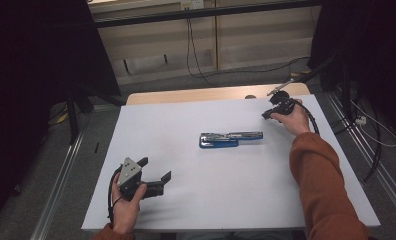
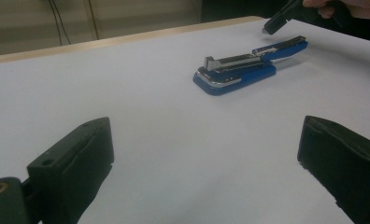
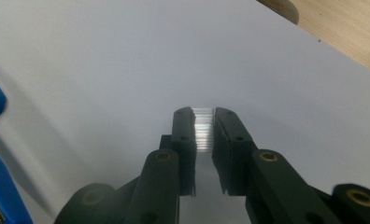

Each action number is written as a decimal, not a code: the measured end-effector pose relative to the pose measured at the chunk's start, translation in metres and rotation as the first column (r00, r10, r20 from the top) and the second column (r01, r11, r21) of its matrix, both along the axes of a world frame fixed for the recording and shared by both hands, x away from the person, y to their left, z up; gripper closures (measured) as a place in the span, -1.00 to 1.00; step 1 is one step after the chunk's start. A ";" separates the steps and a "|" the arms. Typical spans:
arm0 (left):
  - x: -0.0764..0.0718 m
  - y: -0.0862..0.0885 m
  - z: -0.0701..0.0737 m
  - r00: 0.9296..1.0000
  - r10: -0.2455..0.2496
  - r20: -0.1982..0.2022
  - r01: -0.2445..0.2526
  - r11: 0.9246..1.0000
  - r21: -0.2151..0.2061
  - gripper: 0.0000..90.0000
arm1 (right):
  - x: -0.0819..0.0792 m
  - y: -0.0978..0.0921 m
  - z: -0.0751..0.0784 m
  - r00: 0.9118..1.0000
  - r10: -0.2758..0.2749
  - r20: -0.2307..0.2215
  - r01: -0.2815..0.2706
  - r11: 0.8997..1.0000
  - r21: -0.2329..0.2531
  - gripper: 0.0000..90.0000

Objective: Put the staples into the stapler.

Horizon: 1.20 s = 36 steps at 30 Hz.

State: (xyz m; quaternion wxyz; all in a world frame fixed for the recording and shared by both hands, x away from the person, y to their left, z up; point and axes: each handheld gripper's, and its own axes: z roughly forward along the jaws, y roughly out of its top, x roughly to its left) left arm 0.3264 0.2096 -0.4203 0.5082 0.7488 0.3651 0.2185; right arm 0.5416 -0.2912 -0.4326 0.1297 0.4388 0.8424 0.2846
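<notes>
Staples, a short silvery strip, sit pinched between the jaws of my right gripper, which is clenched on them just above the white table. In the high view that right gripper is at the far right part of the table, beyond the stapler. The blue stapler lies flat near the table's middle, swung open, its metal magazine exposed along the top. I judge it lies open so that the strip can be loaded into the channel; the strip is held edge-on, apart from the stapler, and not yet presented to it.

My left gripper rests low at the near left of the table, well apart from the stapler, jaws spread wide and holding nothing. I judge it is waiting to steady the stapler's base.

Surface: plain white top, with a strip of bare wood showing along its far edge. Beyond, a grey floor, trailing black cables, pale wall panels and dark curtains on both sides.
</notes>
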 end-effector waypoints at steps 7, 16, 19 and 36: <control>0.000 0.000 0.000 1.000 -0.002 0.000 0.002 1.000 0.000 -0.92 | -0.003 0.000 0.004 1.000 0.004 0.015 -0.004 1.000 0.024 0.76; 0.001 0.000 0.000 1.000 -0.001 0.002 0.001 1.000 -0.008 -0.92 | -0.010 0.006 0.014 0.998 0.043 0.050 -0.046 0.997 0.056 0.76; 0.001 0.000 0.000 1.000 0.000 -0.001 0.000 1.000 -0.006 -0.92 | -0.013 0.009 0.017 0.996 0.061 0.063 -0.065 0.996 0.066 0.76; 0.001 0.000 0.000 1.000 0.001 -0.003 -0.001 1.000 -0.006 -0.92 | -0.030 0.029 0.043 0.973 0.181 0.143 -0.197 0.974 0.109 0.76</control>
